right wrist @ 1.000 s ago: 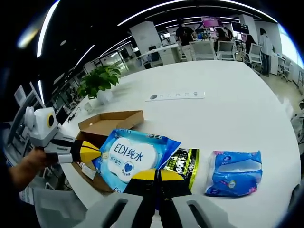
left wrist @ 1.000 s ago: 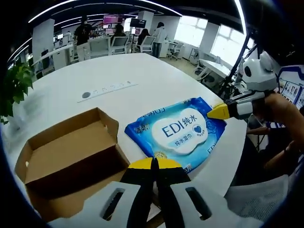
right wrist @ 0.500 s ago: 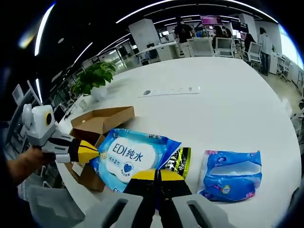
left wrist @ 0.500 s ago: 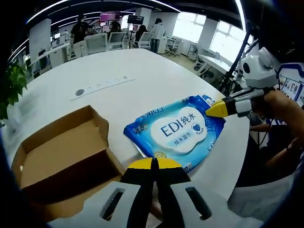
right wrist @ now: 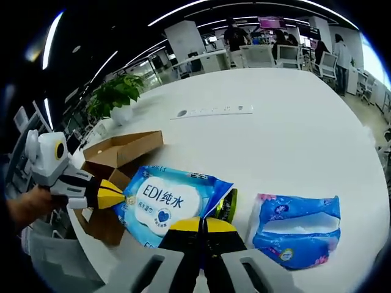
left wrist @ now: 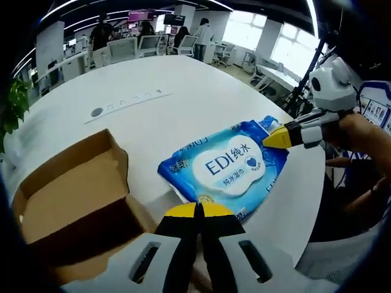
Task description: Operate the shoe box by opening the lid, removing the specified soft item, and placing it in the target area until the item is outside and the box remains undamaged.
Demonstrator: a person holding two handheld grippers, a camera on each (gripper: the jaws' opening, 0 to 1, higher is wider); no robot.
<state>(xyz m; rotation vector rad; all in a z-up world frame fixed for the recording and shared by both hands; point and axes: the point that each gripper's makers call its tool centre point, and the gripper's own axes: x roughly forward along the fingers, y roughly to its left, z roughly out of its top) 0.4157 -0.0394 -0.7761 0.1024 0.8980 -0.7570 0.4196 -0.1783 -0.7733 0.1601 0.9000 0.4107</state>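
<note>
Box [left wrist: 73, 201]: brown cardboard shoe box, lid open, interior bare as far as visible, walls intact with no visible tears. It stands on the white table [left wrist: 183, 91] near its edge.

Pack [left wrist: 227, 168]: soft blue wet-wipe pack with a white label reading "EDI", outside the box and just beside it. In the right gripper view the pack [right wrist: 168, 204] is pinched at two opposite edges and overlaps a dark green-printed packet beneath.
</note>
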